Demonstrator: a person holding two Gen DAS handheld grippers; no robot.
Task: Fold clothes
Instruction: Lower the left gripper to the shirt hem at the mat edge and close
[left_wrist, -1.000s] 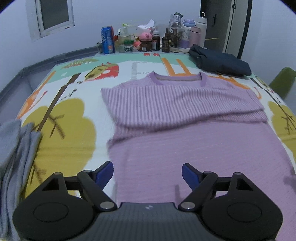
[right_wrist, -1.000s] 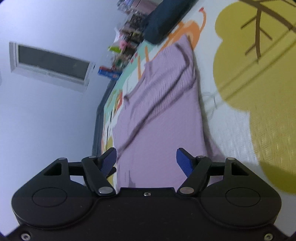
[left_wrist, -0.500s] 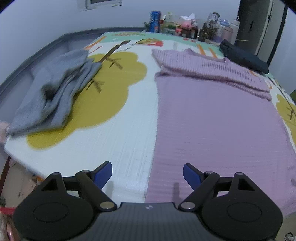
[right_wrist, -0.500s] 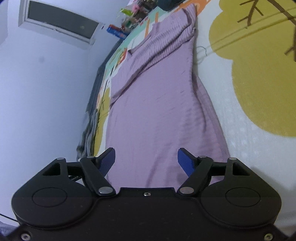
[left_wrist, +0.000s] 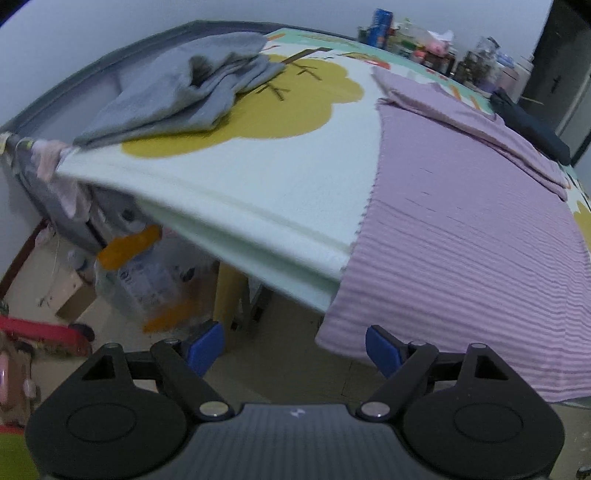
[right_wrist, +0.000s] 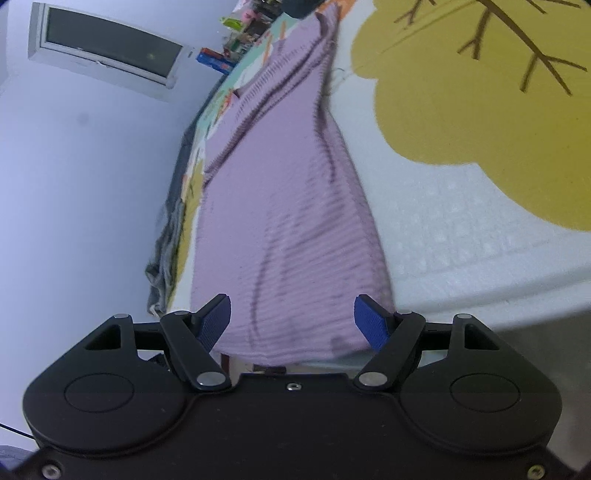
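Observation:
A lilac ribbed sweater (left_wrist: 461, 221) lies flat on the patterned mat, sleeves folded across its chest, its hem hanging over the near table edge. My left gripper (left_wrist: 294, 345) is open, below and in front of the hem's left corner, nothing between its blue pads. In the right wrist view the same sweater (right_wrist: 288, 221) stretches away from me. My right gripper (right_wrist: 291, 319) is open, its pads either side of the hem near the sweater's right corner, not closed on it.
A crumpled grey garment (left_wrist: 184, 88) lies at the mat's far left. A dark navy garment (left_wrist: 532, 125) sits at the back right beside bottles and a can (left_wrist: 380, 22). Under the table edge (left_wrist: 236, 221) are plastic bags and boxes.
Both grippers have pulled back from over the sweater to its hem at the near table edge. The left one has dropped below the edge. Both have stayed open.

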